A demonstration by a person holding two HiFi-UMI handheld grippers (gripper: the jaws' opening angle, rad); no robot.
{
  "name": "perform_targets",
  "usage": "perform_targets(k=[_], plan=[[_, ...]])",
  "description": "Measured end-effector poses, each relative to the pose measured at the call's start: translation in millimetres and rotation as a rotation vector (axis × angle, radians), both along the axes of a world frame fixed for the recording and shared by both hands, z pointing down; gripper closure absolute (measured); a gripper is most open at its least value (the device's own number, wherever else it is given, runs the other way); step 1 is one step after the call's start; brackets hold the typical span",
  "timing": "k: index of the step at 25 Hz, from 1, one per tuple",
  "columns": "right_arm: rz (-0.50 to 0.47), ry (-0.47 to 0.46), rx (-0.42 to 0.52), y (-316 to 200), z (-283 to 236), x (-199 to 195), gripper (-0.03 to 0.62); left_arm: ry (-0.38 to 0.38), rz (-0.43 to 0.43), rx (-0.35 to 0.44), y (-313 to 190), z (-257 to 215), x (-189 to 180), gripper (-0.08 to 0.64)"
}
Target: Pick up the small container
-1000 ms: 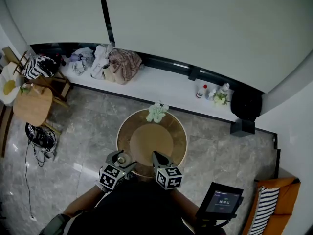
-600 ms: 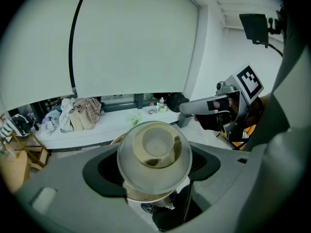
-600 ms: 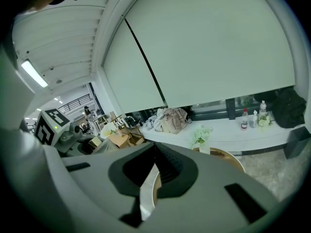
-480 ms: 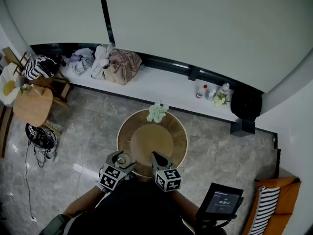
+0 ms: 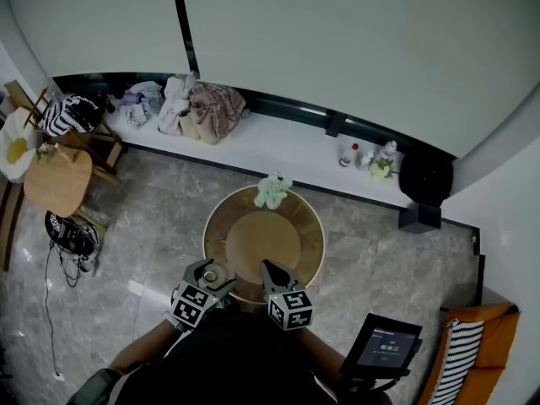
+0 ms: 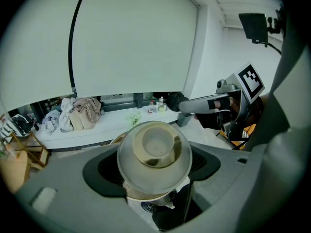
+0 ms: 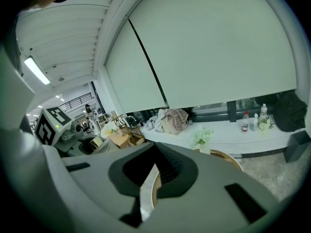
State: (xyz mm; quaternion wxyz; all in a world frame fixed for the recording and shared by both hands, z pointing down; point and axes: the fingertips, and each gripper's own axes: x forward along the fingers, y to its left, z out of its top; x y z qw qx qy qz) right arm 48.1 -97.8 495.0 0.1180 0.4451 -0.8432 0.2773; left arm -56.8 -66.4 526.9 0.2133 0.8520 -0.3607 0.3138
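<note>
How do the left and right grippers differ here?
The left gripper holds the small container between its fingers; the right gripper holds nothing. The left's fingers stand apart around it; the right's are together. Both are by the near edge of the round table.

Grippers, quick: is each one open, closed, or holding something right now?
Left gripper: closed on the small container.
Right gripper: closed, with nothing between its jaws.

Round, translucent small container (image 6: 154, 155) with a tan inner cup, open-topped, clamped between the left gripper's (image 5: 207, 273) jaws at the table's (image 5: 309, 224) seven o'clock edge.
</note>
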Motion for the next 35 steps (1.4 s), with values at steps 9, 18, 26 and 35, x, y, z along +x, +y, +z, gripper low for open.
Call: perform_targets(k=[9,18,26,35], plan=[[0.003,0.003,0.026,4.4,-7.9,2.7,0.586,0.001,0.006,-0.001,6.3,-2.7,2.4,0.222],[0.007,0.003,0.029,-2.9,-4.5,3.4,0.586,-0.002,0.009,-0.006,-2.1,2.1,1.1,0.222],[0.007,0.003,0.024,-1.7,-3.6,3.2,0.586,-0.005,0.009,-0.011,-0.5,3.7,0.1,0.222],[0.007,0.002,0.017,-0.4,-2.1,3.3,0.586,-0.007,0.002,-0.011,-0.2,4.6,-0.8,0.222]])
